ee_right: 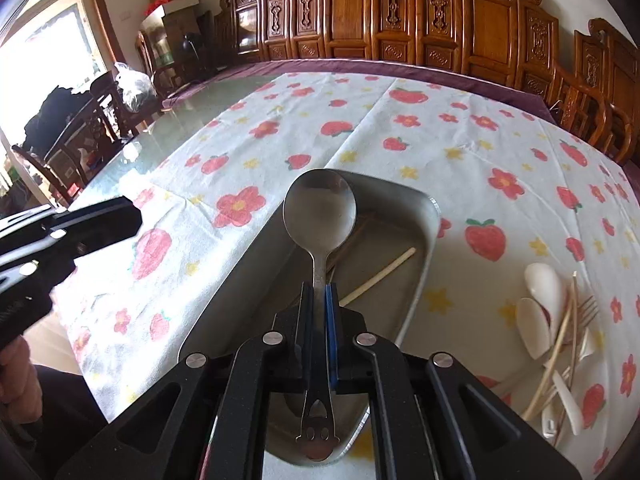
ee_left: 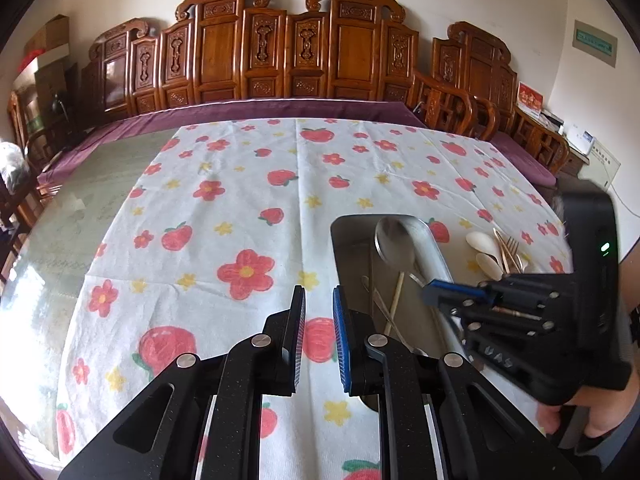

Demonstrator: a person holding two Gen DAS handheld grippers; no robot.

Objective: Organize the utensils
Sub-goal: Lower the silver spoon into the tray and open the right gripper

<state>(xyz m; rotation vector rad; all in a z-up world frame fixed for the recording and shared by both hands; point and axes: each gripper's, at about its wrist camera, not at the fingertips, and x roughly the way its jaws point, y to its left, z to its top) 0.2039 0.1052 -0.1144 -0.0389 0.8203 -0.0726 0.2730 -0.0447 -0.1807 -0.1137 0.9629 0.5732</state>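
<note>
Table edge runs along the far side against a purple runner (ee_left: 256, 110) and carved wooden chairs (ee_left: 280, 48); bare glass tabletop (ee_left: 72, 216) shows left of the floral tablecloth (ee_left: 224, 184), which leaves a wide open stretch of cloth in front of the left gripper (ee_left: 319, 336). Left gripper hangs over the cloth just left of the metal tray (ee_right: 416, 216), fingers spread with a gap, nothing between them. Right gripper (ee_right: 319, 320) pinches the handle of a metal spoon (ee_right: 319, 210), bowl pointing forward, held above the tray. Inside the tray: a light wooden chopstick (ee_right: 380, 276) lying diagonal, plus other thin utensils, too hidden to name. Right of the tray on the cloth, a loose pile: white ceramic spoons (ee_right: 544, 284), a fork (ee_right: 588, 312), more chopsticks (ee_right: 554, 360).
</note>
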